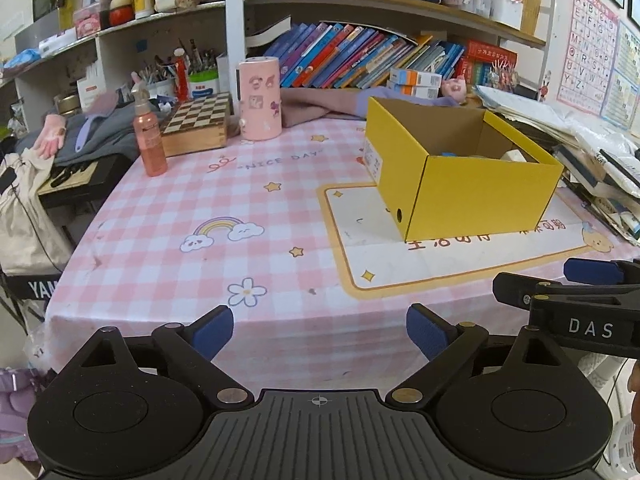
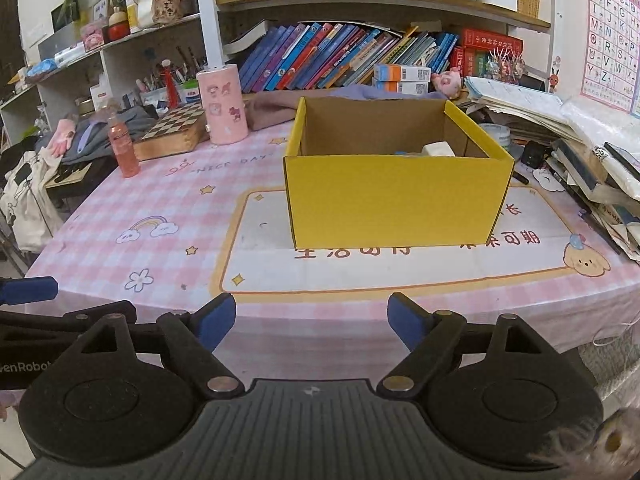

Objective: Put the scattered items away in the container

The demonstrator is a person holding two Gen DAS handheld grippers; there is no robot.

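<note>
**Box ahead, both claws empty at near edge**

Yellow box (image 2: 398, 196) sits mid-table on the white mat, long axis running away toward the bookshelf; a few items already inside. Right claw (image 2: 312, 322) faces it squarely and is nearer; left claw (image 1: 320, 332) is offset left. Both spread wide, nothing held. Bare cloth between, near edge close below.

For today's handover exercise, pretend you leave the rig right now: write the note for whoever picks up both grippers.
Left gripper: open, nothing between its jaws, over the near table edge.
Right gripper: open, empty, beside the left one.
Yellow box: on the white mat, open top; a pale block and something blue lie inside.
Done: those items are in the box.
Left: the pink cloth in front of the box shows nothing loose. Check whether the orange bottle, pink canister and chessboard box at the back count as scattered.
</note>
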